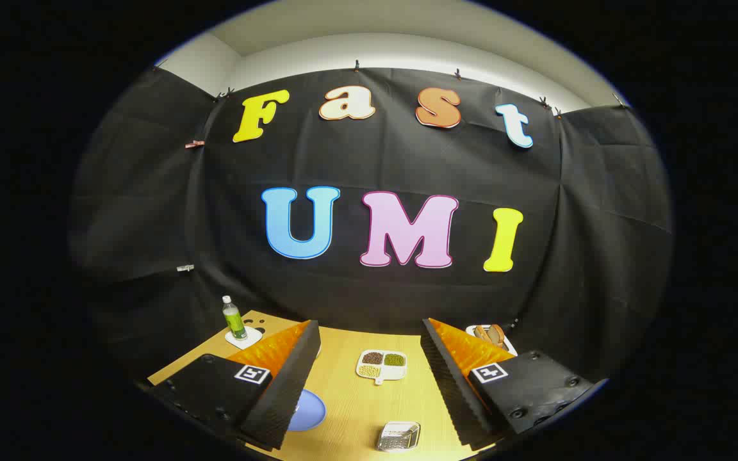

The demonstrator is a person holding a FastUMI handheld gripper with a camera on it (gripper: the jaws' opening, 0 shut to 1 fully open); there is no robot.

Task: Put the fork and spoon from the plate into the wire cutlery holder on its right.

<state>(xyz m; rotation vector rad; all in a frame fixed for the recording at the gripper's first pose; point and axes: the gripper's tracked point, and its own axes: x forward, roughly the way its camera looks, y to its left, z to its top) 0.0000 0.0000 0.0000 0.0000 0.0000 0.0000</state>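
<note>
My gripper (369, 384) is open, held above the wooden table (350, 410), with nothing between its fingers. Part of a blue plate (308, 410) peeks out beside the left finger (286, 384); I cannot make out the fork or spoon on it. A small wire cutlery holder (398, 436) stands on the table to the plate's right, between the two fingers and closer to the right finger (452, 384).
A white divided dish (382, 365) with beans and grains lies beyond the fingers at mid-table. A green bottle (234, 318) stands on a white coaster at the far left. Behind the right finger, a white tray (494, 336) holds brown items. The black booth wall rises behind the table.
</note>
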